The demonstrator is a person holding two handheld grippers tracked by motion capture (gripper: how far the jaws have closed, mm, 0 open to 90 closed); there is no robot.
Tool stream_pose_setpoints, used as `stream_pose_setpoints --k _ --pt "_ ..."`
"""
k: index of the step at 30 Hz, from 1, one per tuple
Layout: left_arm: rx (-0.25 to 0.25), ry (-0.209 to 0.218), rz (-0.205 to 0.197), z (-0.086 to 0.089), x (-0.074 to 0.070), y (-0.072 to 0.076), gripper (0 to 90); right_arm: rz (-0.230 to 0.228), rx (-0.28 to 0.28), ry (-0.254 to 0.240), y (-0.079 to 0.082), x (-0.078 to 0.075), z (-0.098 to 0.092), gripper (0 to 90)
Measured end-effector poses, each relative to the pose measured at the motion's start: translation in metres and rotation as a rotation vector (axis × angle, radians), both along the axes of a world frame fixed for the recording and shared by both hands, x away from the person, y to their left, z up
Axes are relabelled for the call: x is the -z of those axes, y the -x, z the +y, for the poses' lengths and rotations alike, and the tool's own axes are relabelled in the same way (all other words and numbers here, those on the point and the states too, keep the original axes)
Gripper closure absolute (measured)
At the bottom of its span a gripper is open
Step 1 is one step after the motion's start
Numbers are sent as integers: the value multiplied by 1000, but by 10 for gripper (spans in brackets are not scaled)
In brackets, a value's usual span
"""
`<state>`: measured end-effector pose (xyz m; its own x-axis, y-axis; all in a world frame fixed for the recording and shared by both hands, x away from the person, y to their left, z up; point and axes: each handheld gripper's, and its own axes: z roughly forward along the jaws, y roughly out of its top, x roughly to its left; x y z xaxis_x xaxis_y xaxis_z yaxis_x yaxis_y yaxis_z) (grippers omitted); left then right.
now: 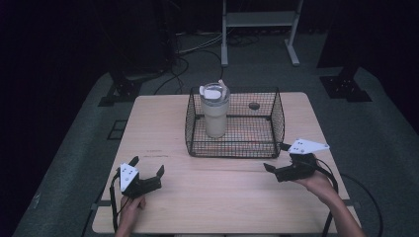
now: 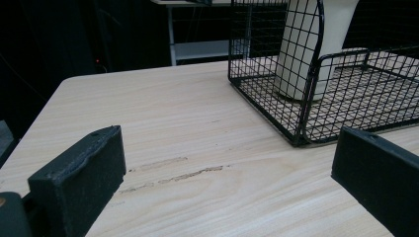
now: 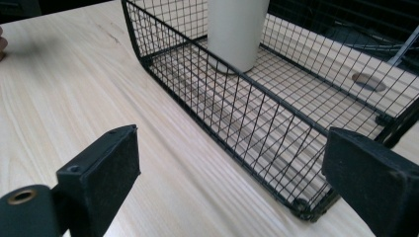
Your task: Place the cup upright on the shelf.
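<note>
A black wire-mesh basket was set on the pale wooden table, with a cream lidded tumbler stood upright in its left part. The left gripper and right gripper, jaws spread, were held near the front.

The wire basket is showing black, in a square grid pattern, and the tumbler inside it is showing cream with a white lid. The table is presenting pale wood grain. Both grippers' jaws are appearing black under white plates.
</note>
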<state>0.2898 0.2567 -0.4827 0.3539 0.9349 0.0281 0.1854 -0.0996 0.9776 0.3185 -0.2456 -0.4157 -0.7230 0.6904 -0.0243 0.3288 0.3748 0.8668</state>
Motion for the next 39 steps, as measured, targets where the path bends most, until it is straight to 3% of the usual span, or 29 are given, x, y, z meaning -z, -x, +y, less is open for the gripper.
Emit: stream_pose_setpoints --k 18,39 --pt "-10 -9 -1 -1 0 0 0 17 49 -2 16 20 -20 71" --pt "-12 -23 -2 -2 0 1 0 23 100 -40 34 38 -36 72"
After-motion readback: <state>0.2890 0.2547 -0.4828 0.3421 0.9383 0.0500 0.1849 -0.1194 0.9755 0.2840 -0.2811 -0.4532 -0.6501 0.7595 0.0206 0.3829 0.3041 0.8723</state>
